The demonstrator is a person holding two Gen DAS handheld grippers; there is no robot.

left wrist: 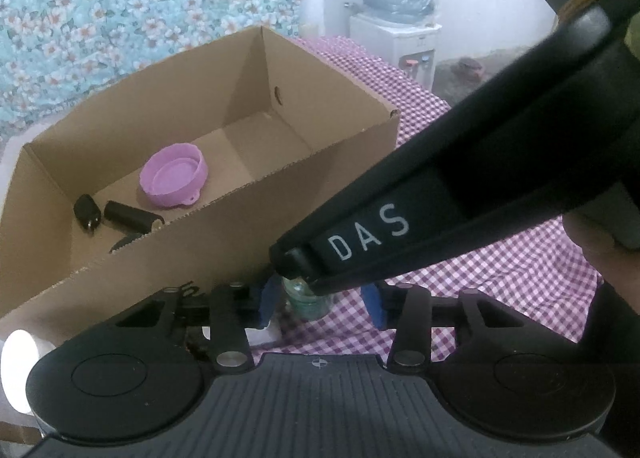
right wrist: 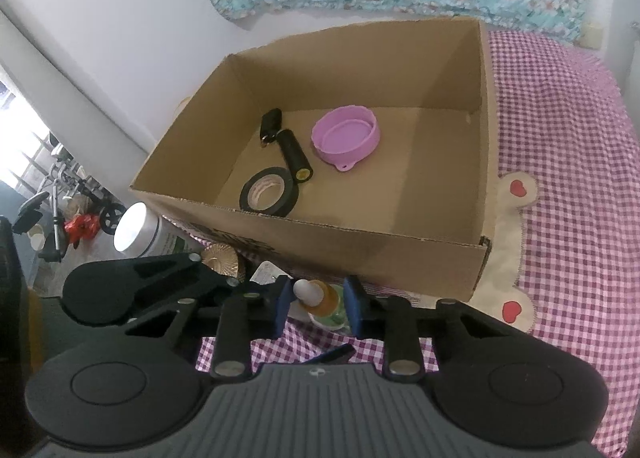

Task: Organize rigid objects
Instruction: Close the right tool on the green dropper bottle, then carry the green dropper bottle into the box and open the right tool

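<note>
A small dropper bottle (right wrist: 322, 304) with a white cap and amber body stands on the checked cloth (right wrist: 568, 162) in front of the cardboard box (right wrist: 360, 254). My right gripper (right wrist: 318, 300) has its blue pads against both sides of the bottle. In the left wrist view the bottle (left wrist: 308, 300) sits between the blue pads of my left gripper (left wrist: 322, 302), with cloth showing beside it. The right gripper's black body (left wrist: 460, 194) reaches down onto the bottle's top. Inside the box lie a pink bowl (right wrist: 346, 136), a black cylinder (right wrist: 296, 156), a tape roll (right wrist: 268, 194) and a black fob (right wrist: 270, 124).
A white-lidded jar (right wrist: 136, 230) and a gold fluted piece (right wrist: 220, 260) sit left of the box's near corner. A cream patch with red hearts (right wrist: 516, 194) lies to the right. A water dispenser (left wrist: 394, 46) stands beyond the table. Floral fabric (left wrist: 100, 10) hangs behind.
</note>
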